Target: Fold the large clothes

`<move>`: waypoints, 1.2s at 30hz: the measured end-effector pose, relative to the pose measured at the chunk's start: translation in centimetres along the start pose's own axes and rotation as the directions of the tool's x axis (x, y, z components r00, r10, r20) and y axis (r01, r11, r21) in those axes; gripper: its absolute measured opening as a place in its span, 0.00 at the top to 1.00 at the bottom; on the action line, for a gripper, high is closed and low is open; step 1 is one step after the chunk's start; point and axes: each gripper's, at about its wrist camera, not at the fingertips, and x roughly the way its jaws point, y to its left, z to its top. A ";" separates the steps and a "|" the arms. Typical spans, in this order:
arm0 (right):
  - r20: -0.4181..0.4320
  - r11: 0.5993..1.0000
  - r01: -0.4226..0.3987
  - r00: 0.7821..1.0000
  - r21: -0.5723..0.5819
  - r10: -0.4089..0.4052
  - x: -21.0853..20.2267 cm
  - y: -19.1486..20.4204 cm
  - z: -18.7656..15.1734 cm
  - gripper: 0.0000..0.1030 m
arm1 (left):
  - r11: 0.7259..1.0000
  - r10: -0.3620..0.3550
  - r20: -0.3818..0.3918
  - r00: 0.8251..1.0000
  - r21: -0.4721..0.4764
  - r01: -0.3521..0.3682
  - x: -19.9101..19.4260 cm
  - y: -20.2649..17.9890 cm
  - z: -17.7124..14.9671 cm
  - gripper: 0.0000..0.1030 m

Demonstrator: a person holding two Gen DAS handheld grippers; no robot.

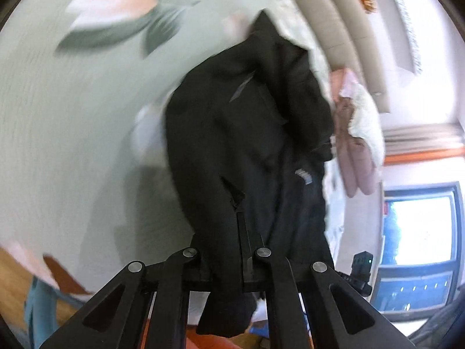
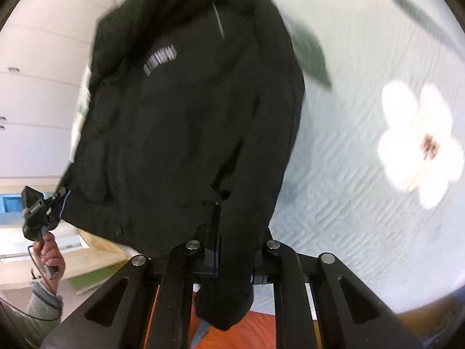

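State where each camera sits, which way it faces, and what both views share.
Left wrist: on the left gripper, looking down its fingers at the black jacket over the floral bedspread; right gripper at the edge.
Right wrist: on the right gripper, facing the same jacket; left hand and sleeve show.
Shared: jacket, bedspread.

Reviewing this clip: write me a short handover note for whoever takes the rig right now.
Left gripper: shut on the black jacket, at its hem.
Right gripper: shut on the same jacket's hem.
Jacket hangs between both grippers, over the pale green floral bedspread. In the right wrist view the left hand shows at the far hem corner.
Done: both hem grips taken.
Left: no fold visible yet; lay it flat and fold it. Frames are motion-blurred.
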 end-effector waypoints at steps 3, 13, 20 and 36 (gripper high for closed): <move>0.052 0.998 -0.058 0.997 -0.023 0.059 -3.2 1.3 2.5 0.85 | 0.997 -0.033 0.028 0.999 0.069 0.031 -0.9 -2.9 2.7 0.91; 0.233 0.980 -0.118 0.960 -0.162 0.154 -11.1 7.0 16.4 0.85 | 0.969 -0.145 0.110 0.983 0.214 0.119 -0.6 -9.9 16.7 0.90; 0.386 0.993 0.008 0.922 -0.114 0.037 -10.6 10.1 27.0 0.84 | 0.959 -0.125 0.170 0.977 0.274 0.075 4.4 -14.2 27.9 0.86; 0.242 0.949 0.277 0.920 0.152 -0.307 8.2 6.5 38.1 0.75 | 0.933 0.167 0.005 0.986 0.324 -0.160 23.1 -9.4 35.5 0.85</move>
